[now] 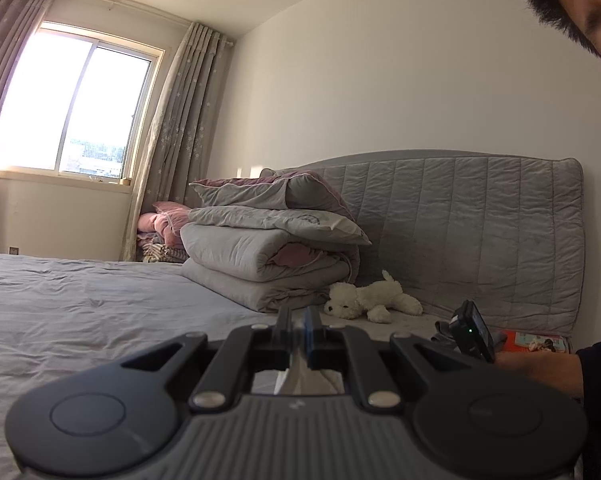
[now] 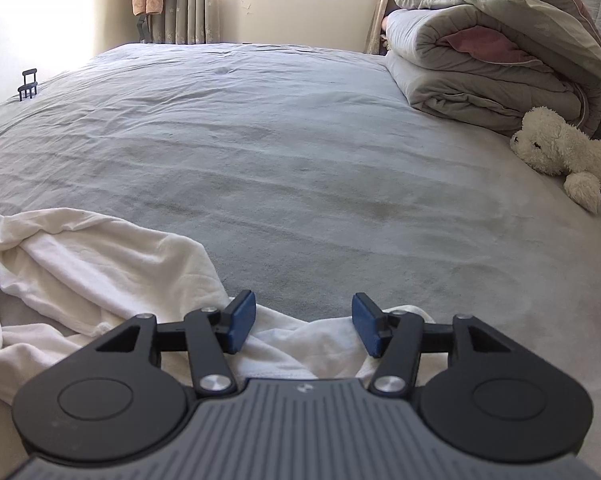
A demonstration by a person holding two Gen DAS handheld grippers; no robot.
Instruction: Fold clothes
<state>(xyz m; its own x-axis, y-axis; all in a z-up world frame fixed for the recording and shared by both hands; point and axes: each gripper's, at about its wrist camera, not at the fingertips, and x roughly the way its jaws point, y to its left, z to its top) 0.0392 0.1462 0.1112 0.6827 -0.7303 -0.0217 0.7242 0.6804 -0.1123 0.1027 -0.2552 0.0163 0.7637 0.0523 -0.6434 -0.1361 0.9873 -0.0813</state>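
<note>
A white garment (image 2: 80, 264) is seen rumpled on the grey bed (image 2: 300, 140), spread from the left side of the right wrist view down to the near edge, where a hemmed border runs under the right claw (image 2: 304, 324). The right claw's blue pads (image 2: 242, 320) are held apart, tilted down over the bed, with that border lying between and beneath them but not pinched. The left claw (image 1: 296, 332) is held level and pressed together on a strip of white cloth, most likely the same garment, which is glimpsed hanging below it through the frame. The fabric is judged soft, light and limp: it will sag and bunch wherever it is lifted, and nothing in it is fragile. A hem or corner is the sensible place for a grip, since a pinch mid-panel would only gather a wad. Tension between two held points will probably be needed before any fold lies flat. Folded quilts (image 2: 492, 52) and a plush dog (image 2: 560, 148) are seen well apart, toward the headboard.
</note>
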